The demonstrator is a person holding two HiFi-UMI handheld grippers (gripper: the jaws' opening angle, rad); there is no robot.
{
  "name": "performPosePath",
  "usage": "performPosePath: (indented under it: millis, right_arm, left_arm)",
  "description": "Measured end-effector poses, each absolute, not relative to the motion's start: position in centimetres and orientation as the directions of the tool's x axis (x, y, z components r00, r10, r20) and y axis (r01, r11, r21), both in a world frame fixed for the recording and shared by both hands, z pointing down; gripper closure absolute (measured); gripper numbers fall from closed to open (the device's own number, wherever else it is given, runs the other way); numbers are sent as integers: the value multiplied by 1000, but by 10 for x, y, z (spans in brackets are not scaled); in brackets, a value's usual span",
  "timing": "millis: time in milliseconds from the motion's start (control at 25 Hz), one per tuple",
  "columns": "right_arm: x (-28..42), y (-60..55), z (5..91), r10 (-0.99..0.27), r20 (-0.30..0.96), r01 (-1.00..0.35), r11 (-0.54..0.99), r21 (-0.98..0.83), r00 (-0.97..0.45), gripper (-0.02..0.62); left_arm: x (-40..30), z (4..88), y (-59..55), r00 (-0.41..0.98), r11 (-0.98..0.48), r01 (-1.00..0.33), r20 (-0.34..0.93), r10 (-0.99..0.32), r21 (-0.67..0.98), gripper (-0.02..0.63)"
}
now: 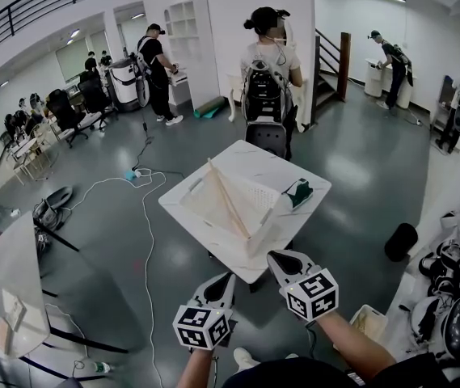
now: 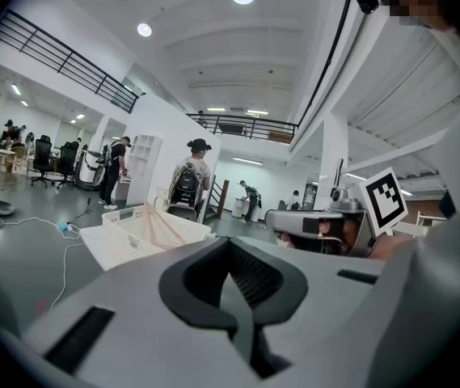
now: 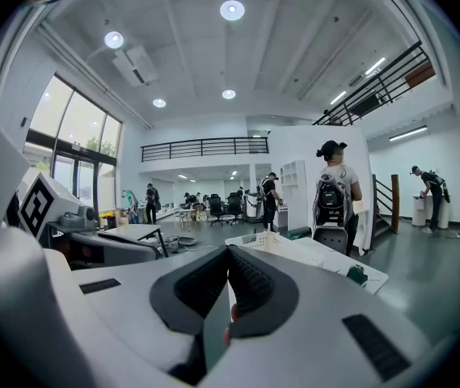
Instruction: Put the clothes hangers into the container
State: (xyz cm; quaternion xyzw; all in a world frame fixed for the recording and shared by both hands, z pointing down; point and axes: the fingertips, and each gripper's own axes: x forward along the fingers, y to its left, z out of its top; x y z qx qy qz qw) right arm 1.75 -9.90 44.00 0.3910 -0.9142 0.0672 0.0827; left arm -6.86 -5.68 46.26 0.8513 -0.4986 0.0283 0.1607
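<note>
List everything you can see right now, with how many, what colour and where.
Table: one, white, straight ahead.
Basket: one, white lattice, on the table.
Clothes hangers: at least two, wooden, leaning inside the basket.
Small object: one, green, on the table right of the basket.
Person with backpack: one, light top and black pack, standing beyond the table.
Cable: one, white, on the floor left of the table.
Other people: several, dark clothes, around the room's edges.
Left gripper: one, grey with marker cube, shut and empty, near side of the table.
Right gripper: one, grey with marker cube, shut and empty, beside the left one.
</note>
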Motion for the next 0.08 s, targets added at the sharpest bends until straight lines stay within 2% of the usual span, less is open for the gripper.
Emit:
performPosePath:
  millis: [80]
  right_arm:
    - [17,-99,439,-703,203,-725,686,-57,-682,577]
  left_arm:
    - [-68,462,-57,501,-452,-858,209,-840,243,601]
